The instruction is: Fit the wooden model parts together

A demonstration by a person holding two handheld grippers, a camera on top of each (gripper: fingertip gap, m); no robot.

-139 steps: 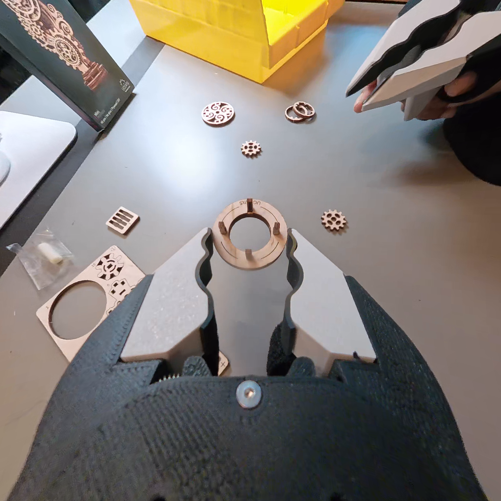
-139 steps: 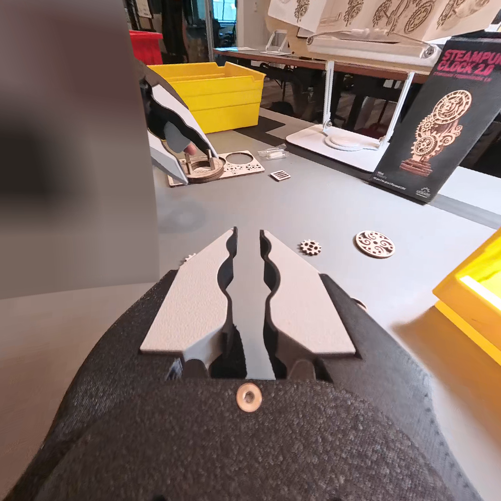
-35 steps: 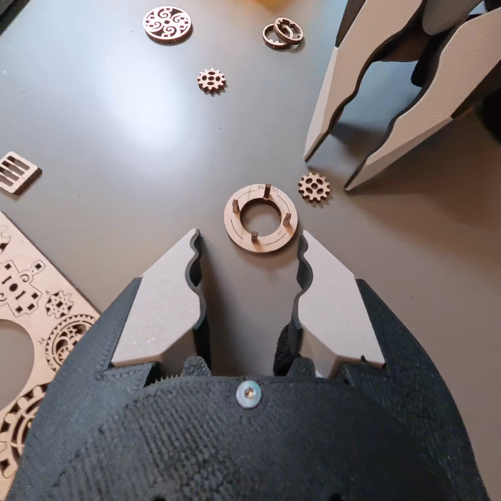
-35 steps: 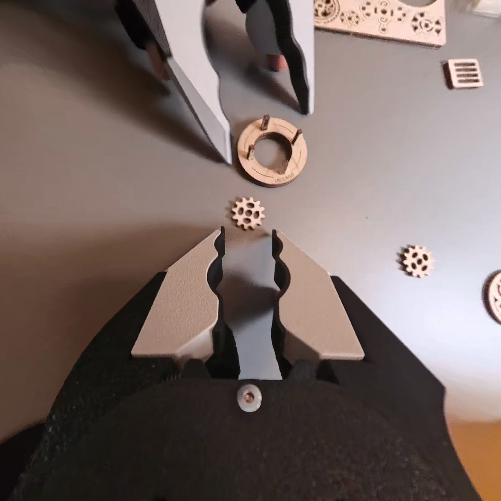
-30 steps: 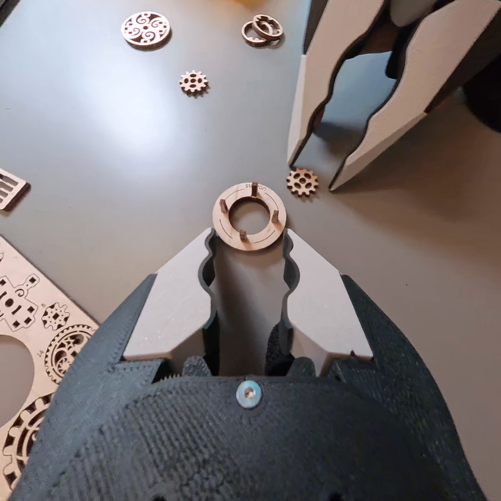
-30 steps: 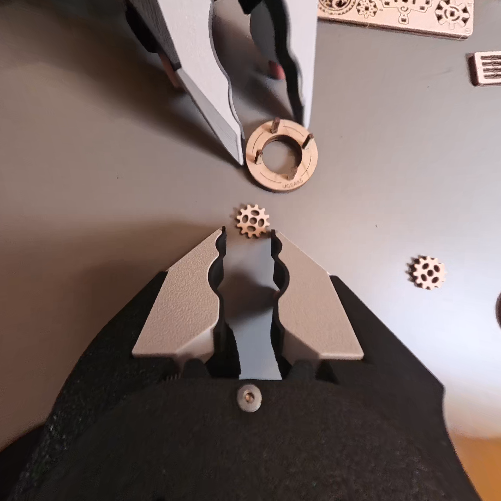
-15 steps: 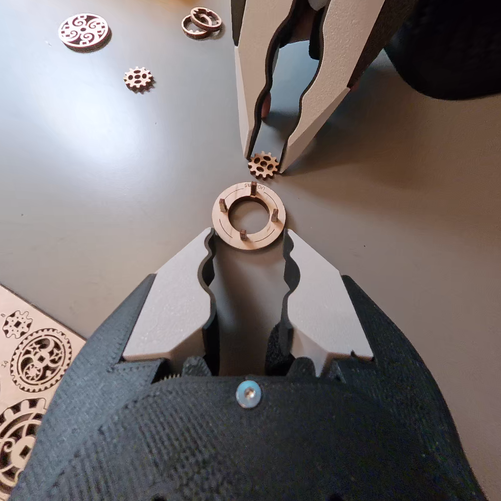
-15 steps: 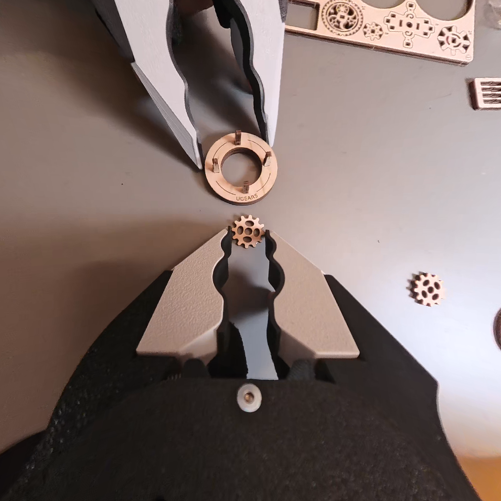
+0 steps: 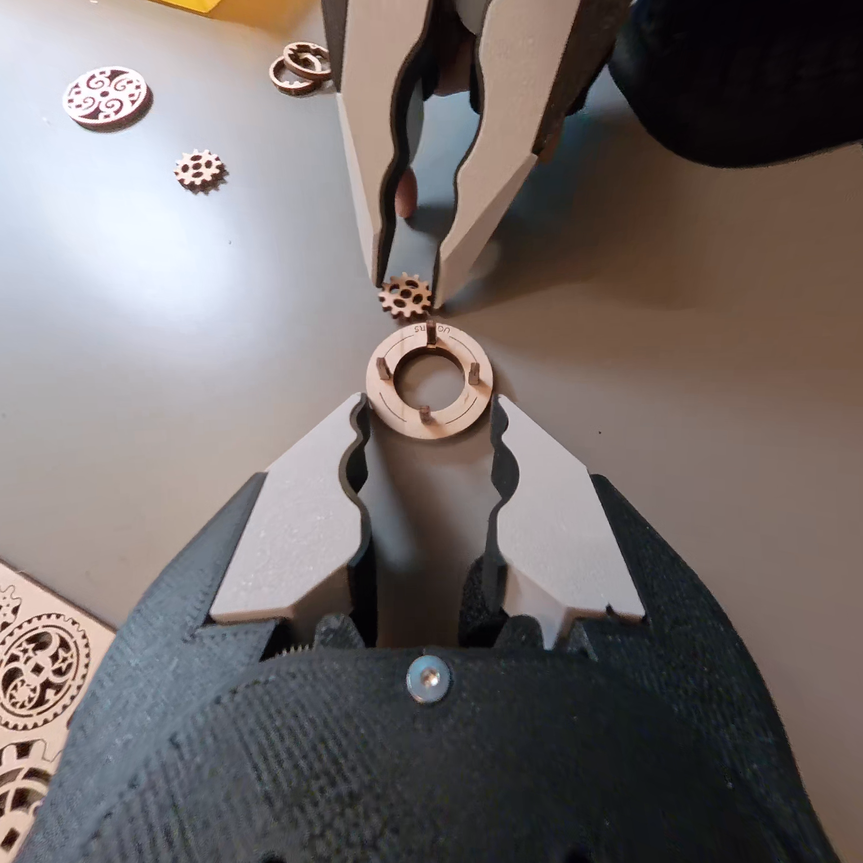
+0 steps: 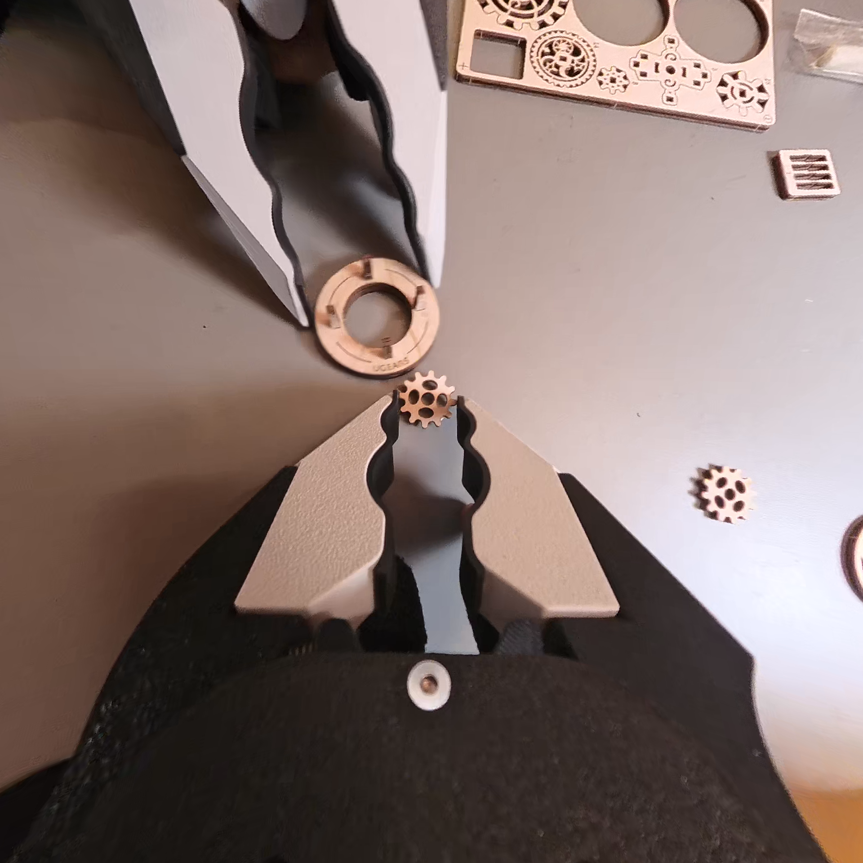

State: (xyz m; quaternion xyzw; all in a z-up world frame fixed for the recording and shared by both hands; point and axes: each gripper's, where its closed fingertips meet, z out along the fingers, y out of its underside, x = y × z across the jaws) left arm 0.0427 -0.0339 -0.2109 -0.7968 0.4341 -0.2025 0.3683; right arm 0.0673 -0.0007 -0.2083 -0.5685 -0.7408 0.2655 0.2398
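Note:
A flat wooden ring (image 9: 448, 422) with several upright pegs lies on the grey table; it also shows in the right wrist view (image 10: 355, 352). My left gripper (image 9: 429, 404) is shut on the ring, one fingertip against each side of it. My right gripper (image 10: 427, 400) is shut on a small wooden gear (image 10: 426, 405) and holds it flat at the ring's far edge, next to one peg. The left wrist view shows the right gripper (image 9: 406, 292) and the gear (image 9: 405, 297) just beyond the ring. The left gripper (image 10: 366, 299) also shows in the right wrist view.
A second small gear (image 9: 201, 170) (image 10: 723, 494), an ornate disc (image 9: 107, 98) and two small rings (image 9: 299, 70) lie farther off. A wooden parts sheet (image 10: 616, 60), a slotted square piece (image 10: 805, 173) and a plastic bag (image 10: 831, 51) lie near the left gripper's side. Across from one pair of fingers to the other is roughly 5 centimetres.
My right gripper came down to the small gear, closed on it and brought it to the ring's edge. My left gripper narrowed from wide open onto the ring.

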